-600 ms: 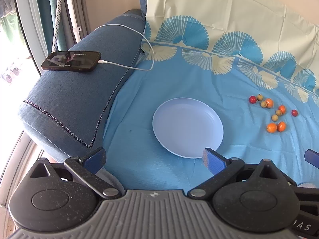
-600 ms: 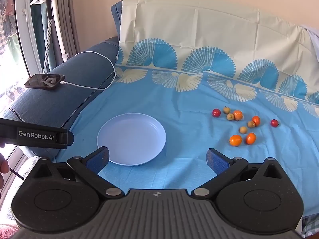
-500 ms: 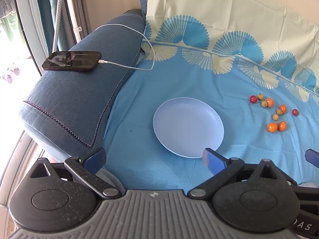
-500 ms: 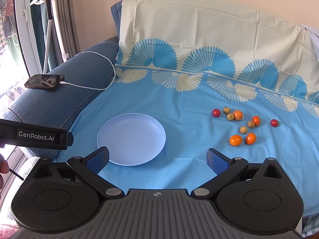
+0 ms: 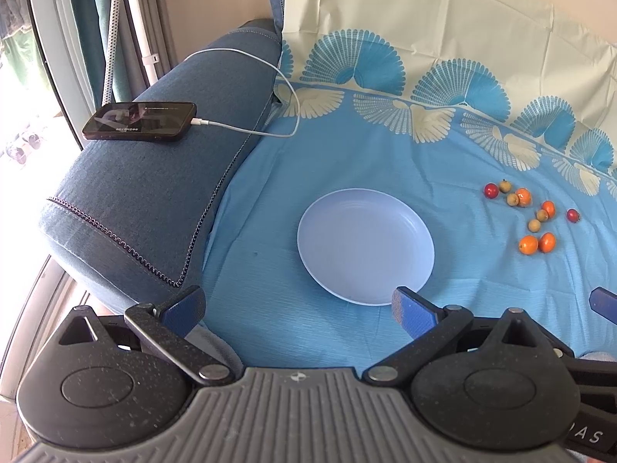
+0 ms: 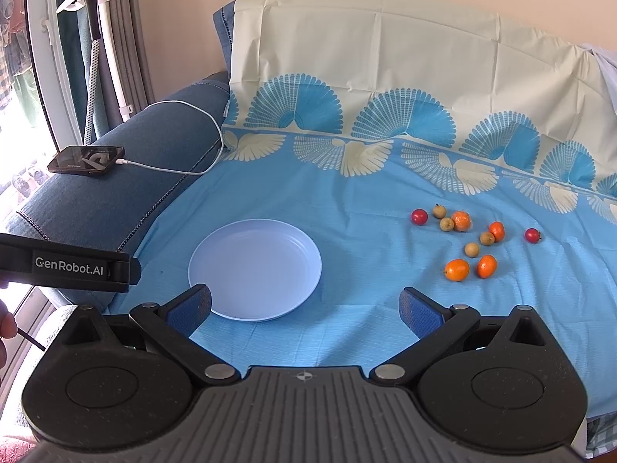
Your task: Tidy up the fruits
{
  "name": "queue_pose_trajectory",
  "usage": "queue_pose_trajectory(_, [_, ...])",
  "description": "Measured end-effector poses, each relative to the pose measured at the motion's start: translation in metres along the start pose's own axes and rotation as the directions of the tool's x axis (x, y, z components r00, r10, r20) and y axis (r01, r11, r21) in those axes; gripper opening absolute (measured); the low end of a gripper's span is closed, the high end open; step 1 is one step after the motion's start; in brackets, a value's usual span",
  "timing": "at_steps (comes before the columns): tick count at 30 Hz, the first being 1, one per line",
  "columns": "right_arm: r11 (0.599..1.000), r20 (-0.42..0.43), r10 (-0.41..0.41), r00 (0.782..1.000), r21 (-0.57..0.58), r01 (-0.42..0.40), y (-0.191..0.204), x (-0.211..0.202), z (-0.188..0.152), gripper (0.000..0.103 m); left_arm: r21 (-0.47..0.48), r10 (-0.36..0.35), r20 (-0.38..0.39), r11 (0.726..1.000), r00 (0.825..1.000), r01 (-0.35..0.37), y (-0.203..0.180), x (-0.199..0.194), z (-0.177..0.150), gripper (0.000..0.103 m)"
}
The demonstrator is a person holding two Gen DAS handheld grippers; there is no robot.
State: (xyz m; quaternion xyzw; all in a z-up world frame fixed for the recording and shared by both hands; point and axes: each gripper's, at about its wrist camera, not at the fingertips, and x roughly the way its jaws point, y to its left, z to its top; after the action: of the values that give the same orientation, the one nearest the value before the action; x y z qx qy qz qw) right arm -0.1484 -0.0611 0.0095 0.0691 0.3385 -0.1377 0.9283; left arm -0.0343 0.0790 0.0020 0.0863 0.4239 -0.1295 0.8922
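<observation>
A pale blue plate (image 5: pixel 420 231) (image 6: pixel 308 247) lies bare on the blue patterned cloth (image 5: pixel 308 177) (image 6: pixel 366 193). To its right sits a loose cluster of several small fruits: orange kumquats (image 5: pixel 528 244) (image 6: pixel 456 269), red cherry tomatoes (image 5: pixel 491 190) (image 6: pixel 419 216) and tan longans (image 5: pixel 534 225) (image 6: pixel 471 249). My left gripper (image 5: pixel 297 306) stands open just short of the plate's near rim, nothing between its fingers. My right gripper (image 6: pixel 304 308) is open too, near the plate's front edge, well short of the fruits.
A black phone (image 5: pixel 140 121) (image 6: pixel 86 160) on a white charging cable (image 5: pixel 285 88) (image 6: pixel 193 108) lies on the denim sofa arm (image 5: pixel 135 200) at left. The left gripper's body (image 6: pixel 69 266) shows at the left of the right wrist view. Cream cloth covers the backrest (image 6: pixel 385 58).
</observation>
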Motion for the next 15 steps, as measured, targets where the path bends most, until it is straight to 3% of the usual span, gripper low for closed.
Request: queue_pose_trajectory(15, [0.998,0.042,0.03,0.999,0.051,-0.032,-0.003,0.0,-0.001,0.103,0.028,0.019,-0.008,0.999,1.0,-0.019,-0.01,0.0,-0.001,0.103])
